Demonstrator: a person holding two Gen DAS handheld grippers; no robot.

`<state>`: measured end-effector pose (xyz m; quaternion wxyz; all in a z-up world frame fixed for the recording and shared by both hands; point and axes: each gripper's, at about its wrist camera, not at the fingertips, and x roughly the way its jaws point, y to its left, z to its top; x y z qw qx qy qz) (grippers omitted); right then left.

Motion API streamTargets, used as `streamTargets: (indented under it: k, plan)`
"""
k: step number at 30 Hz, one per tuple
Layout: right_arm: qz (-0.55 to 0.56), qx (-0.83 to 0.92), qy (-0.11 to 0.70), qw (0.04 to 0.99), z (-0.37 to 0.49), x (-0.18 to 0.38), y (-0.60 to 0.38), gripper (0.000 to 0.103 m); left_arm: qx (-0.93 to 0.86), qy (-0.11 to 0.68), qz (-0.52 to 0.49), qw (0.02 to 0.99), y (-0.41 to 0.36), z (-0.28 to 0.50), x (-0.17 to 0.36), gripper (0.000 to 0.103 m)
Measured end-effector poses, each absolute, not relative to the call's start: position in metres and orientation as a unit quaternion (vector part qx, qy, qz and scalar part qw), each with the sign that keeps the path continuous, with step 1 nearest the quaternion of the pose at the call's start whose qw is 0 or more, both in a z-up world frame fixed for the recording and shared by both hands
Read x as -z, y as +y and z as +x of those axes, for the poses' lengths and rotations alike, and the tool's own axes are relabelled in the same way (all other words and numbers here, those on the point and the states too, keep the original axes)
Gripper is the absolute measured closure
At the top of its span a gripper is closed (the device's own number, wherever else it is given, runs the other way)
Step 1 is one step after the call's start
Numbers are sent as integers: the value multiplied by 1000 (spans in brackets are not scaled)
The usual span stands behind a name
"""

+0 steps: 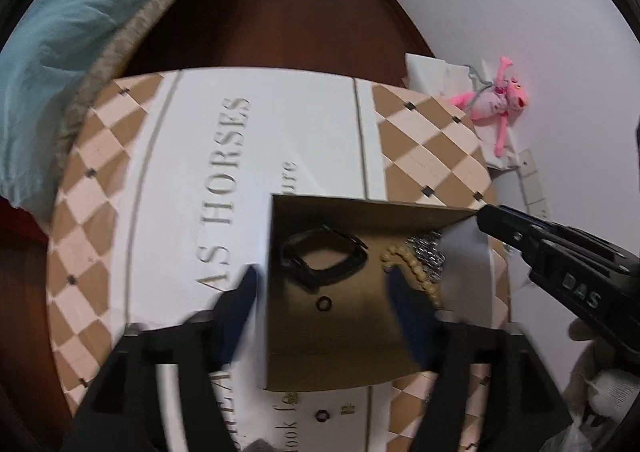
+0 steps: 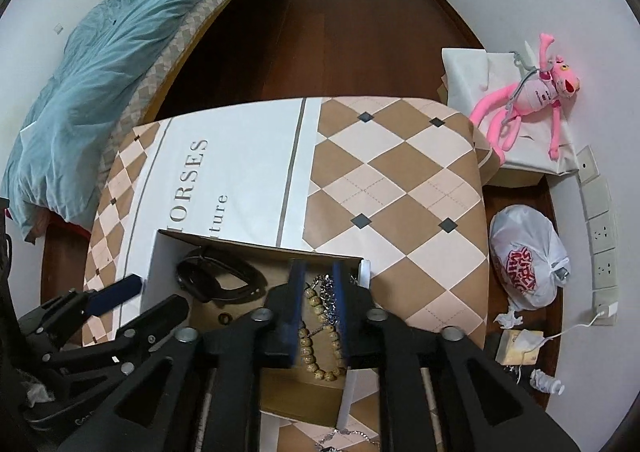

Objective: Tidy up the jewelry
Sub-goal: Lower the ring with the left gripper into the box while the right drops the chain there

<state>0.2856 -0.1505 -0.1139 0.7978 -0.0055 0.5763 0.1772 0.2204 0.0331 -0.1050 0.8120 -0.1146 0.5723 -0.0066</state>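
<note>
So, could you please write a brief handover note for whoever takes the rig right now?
Left tool: open, straddling the cardboard box's left wall, holding nothing.
Right tool: slightly open over the wooden bead bracelet, not gripping it.
In the box: black bracelet, beads, silver chain, small black ring.
Still on the table: another ring and a chain near the box.

both wrist views look steeply down, close, sharing cardboard box [image 1: 340, 332] [image 2: 280, 276].
</note>
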Motion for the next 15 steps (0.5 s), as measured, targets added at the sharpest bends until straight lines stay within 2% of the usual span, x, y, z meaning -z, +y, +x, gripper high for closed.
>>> streamTargets:
  k: [1, 2, 4, 6, 8, 10, 15]
  plan:
    - [-7, -175, 574, 800, 284, 112, -151, 70, 5, 567, -113, 816, 33, 219, 102, 14]
    - [-10, -171, 570, 804, 282, 109, -152, 65, 1, 564, -112, 818, 34, 218, 99, 14]
    - [-18, -165, 564, 809, 277, 105, -154, 61, -11, 559, -103, 823, 35, 216, 94, 14]
    - [-33, -151, 558, 815, 269, 102, -156, 49, -27, 548, -87, 832, 37, 212, 88, 12]
    - [-50, -141, 552, 820, 260, 101, -157, 26, -43, 532, -64, 843, 38, 206, 83, 9]
    - [-67, -132, 552, 820, 248, 106, -158, 15, -58, 524, -48, 849, 40, 199, 82, 8]
    - [-71, -131, 564, 813, 225, 120, -159, 8, -75, 525, -29, 847, 43, 187, 90, 8]
